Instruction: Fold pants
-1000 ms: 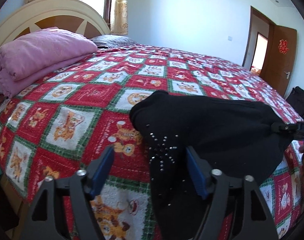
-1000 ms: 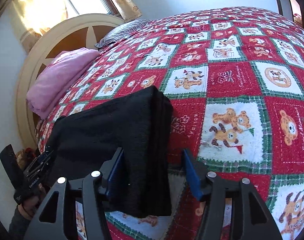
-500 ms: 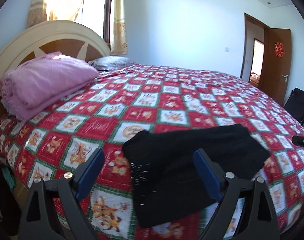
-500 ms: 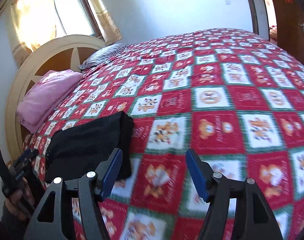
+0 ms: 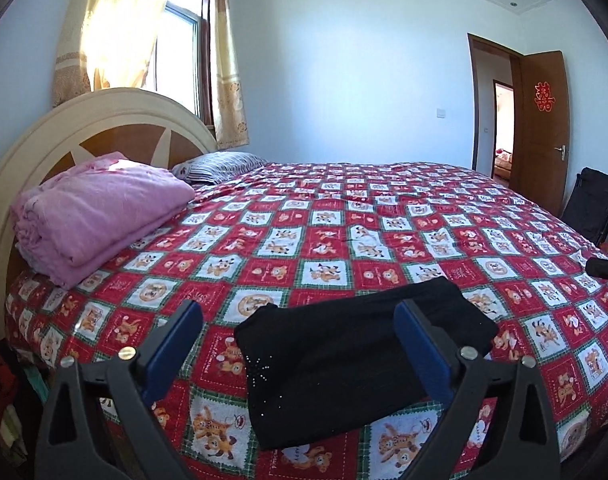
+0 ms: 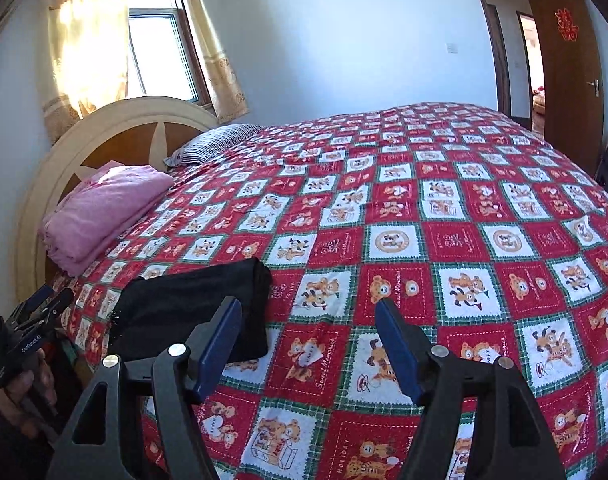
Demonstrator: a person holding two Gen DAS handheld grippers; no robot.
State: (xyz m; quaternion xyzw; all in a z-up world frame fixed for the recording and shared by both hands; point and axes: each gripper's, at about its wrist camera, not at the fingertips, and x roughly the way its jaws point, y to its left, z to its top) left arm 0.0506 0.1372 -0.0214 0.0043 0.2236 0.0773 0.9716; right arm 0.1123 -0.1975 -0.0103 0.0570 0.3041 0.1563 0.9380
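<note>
The black pants lie folded into a compact rectangle on the red checked bedspread, near the bed's front edge. Small shiny studs show on their near left corner. My left gripper is open and empty, raised above and in front of the pants. My right gripper is open and empty, to the right of the pants, over bare bedspread. The left gripper also shows at the left edge of the right wrist view.
A folded pink blanket and a striped pillow lie by the cream headboard. A brown door stands open at the right, with a black bag beside it. Clutter sits on the floor at the bed's left corner.
Both grippers have let go of the pants and pulled back and up. Their jaws opened wide. The pants now rest flat on the bed.
</note>
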